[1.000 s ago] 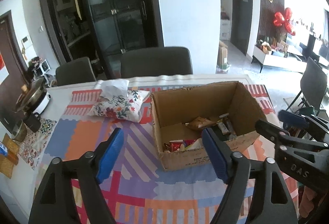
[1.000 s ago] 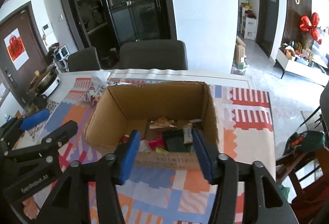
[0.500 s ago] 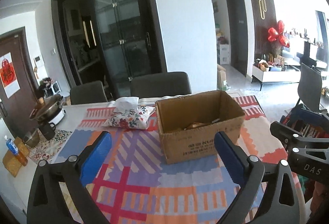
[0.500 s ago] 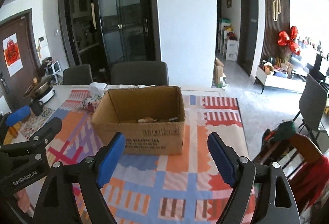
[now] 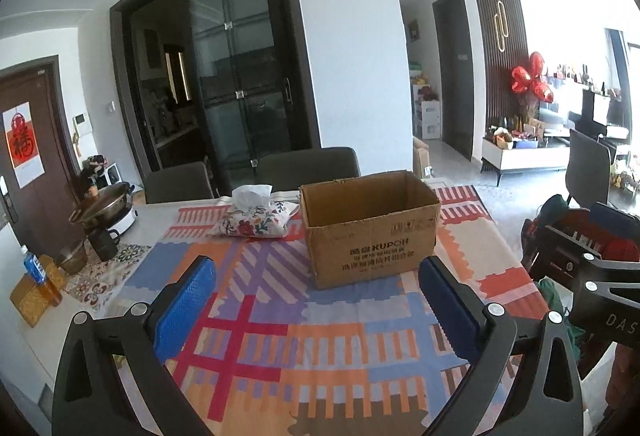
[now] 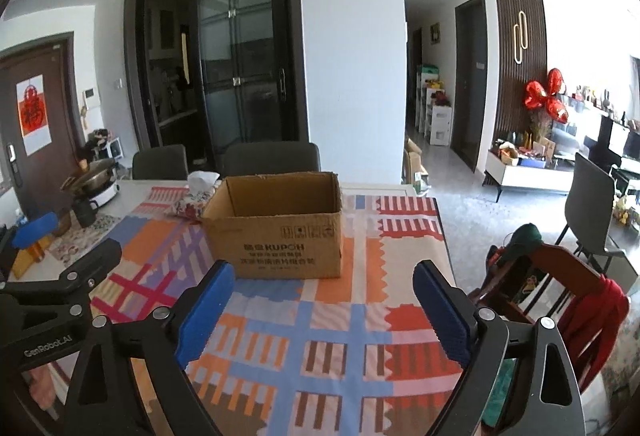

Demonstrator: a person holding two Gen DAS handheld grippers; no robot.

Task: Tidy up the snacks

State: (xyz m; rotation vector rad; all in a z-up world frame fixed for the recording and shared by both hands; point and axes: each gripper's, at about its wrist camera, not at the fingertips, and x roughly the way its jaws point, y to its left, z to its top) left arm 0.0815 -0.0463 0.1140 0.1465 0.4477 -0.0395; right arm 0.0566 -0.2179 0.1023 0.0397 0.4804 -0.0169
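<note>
An open brown cardboard box [image 5: 372, 232] stands on the patterned tablecloth [image 5: 280, 320]; it also shows in the right wrist view [image 6: 280, 232]. Its inside is hidden from this low angle, so no snacks show. My left gripper [image 5: 316, 312] is open and empty, well short of the box. My right gripper [image 6: 322, 314] is open and empty, also short of the box. Each gripper appears at the edge of the other's view.
A floral tissue pouch [image 5: 256, 220] lies left of the box. A pot [image 5: 104, 207], a dark mug [image 5: 102, 242] and a bottle [image 5: 38, 270] stand at the table's left. Dark chairs [image 5: 308, 165] stand behind the table. A wooden chair with clothes [image 6: 560, 292] stands at the right.
Both grippers have pulled back and lowered from over the box; the snacks inside it have dropped out of sight. The right gripper's jaws have spread wider.
</note>
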